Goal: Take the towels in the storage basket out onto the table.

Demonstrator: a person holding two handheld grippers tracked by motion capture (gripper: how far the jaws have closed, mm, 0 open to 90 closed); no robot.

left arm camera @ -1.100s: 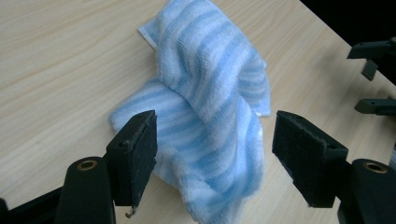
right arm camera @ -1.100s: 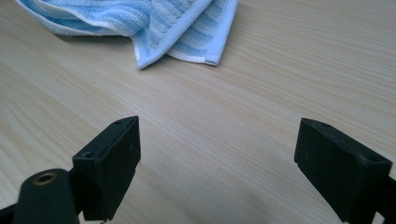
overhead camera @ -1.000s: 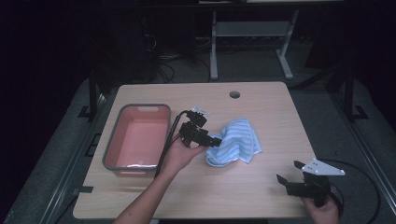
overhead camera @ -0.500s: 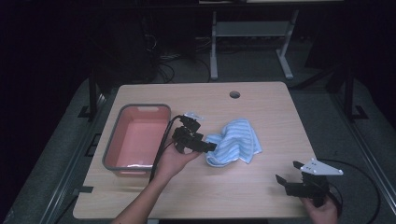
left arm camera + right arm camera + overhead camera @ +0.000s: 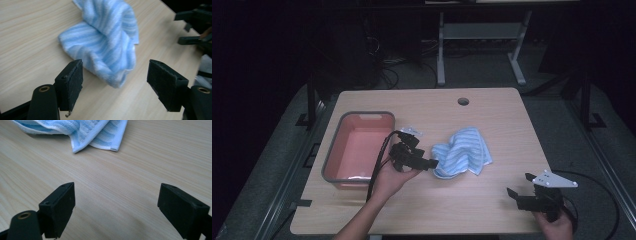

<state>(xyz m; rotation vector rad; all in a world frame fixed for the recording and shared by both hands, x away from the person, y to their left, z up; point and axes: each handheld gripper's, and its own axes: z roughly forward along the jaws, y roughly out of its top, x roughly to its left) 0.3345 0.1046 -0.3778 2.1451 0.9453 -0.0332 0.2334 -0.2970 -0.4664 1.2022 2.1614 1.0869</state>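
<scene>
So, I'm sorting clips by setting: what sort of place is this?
Probably a lab or workshop: a lone wooden table with a cable hole, loose cables on the floor, a metal stand in the dark behind.

Crumpled striped towel (image 5: 107,40) before gaping jaws

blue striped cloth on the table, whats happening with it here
A person holds a gripper in each hand at a wooden table. The left gripper is open and aimed at the crumpled blue striped cloth, its jaws standing either side of the cloth's near fold without pressing on it. The right gripper is open too, apart from the cloth near the table's front right corner. A pink bin sits to the left.
</scene>
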